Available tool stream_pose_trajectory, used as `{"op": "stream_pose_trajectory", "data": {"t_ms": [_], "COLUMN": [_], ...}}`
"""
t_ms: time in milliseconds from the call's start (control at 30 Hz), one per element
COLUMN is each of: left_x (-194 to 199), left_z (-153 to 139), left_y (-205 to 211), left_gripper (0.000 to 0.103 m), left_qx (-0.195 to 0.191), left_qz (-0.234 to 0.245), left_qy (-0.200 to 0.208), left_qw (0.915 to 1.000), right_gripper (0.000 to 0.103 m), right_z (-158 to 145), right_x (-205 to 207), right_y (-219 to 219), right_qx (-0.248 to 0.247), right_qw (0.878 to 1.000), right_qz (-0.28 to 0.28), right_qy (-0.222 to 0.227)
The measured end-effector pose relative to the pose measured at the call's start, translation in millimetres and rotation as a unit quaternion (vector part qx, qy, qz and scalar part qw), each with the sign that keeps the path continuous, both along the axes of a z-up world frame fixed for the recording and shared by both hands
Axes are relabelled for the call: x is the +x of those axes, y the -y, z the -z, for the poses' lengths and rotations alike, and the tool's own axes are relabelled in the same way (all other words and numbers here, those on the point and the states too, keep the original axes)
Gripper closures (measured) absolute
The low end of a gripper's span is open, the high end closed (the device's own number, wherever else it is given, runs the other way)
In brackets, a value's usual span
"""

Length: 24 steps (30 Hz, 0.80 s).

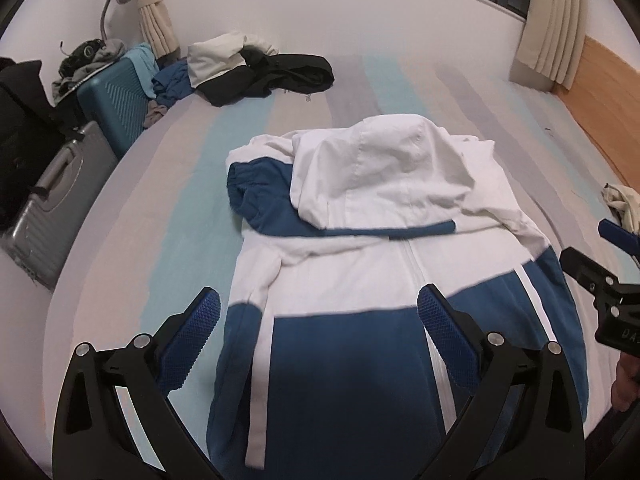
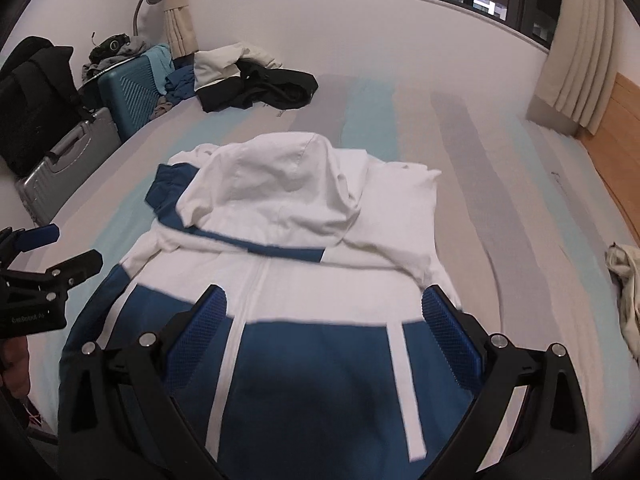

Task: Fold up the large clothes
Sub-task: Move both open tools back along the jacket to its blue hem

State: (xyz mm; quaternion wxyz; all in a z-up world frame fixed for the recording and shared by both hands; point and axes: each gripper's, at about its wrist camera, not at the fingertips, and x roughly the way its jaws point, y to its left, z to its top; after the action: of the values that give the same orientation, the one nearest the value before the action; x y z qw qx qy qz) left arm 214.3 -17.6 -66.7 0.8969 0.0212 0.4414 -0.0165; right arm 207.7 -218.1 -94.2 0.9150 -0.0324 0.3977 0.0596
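A white and blue hooded jacket (image 1: 340,272) lies on the striped bed (image 1: 176,184), hood folded down over the chest and both sleeves folded in along the body. It also shows in the right wrist view (image 2: 304,280). My left gripper (image 1: 319,304) is open and empty, hovering above the jacket's blue lower part. My right gripper (image 2: 324,304) is open and empty above the same part. The right gripper's side shows at the edge of the left wrist view (image 1: 600,280); the left gripper shows at the edge of the right wrist view (image 2: 44,280).
A pile of black, white and blue clothes (image 1: 256,68) lies at the bed's far left corner. A teal suitcase (image 1: 112,104) and a silver suitcase (image 1: 56,196) stand beside the bed on the left. A cream cloth (image 2: 624,296) lies at the right edge by the wooden headboard (image 2: 616,128).
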Motion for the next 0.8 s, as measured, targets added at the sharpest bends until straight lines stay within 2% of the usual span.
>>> {"op": "stream_pose_trajectory", "data": {"t_ms": [300,800], "left_x": [-46.3,-130.9], "left_z": [1.2,-7.8], "left_y": [-0.5,-7.2], "left_gripper": [0.006,0.006], "left_qx": [-0.002,0.008], "left_qz": [-0.003,0.002], "left_qy": [0.003,0.005], "left_qw": [1.0,1.0], "right_gripper": [0.009,0.009], "right_z": [1.3,-21.8], "right_x": [-47.3,-122.9], "right_y": [4.0,4.4], "right_qx": [-0.004,-0.008], "right_qw": [1.0,1.0], "right_qz": [0.006,0.016], "right_qy": [0.004,0.018]}}
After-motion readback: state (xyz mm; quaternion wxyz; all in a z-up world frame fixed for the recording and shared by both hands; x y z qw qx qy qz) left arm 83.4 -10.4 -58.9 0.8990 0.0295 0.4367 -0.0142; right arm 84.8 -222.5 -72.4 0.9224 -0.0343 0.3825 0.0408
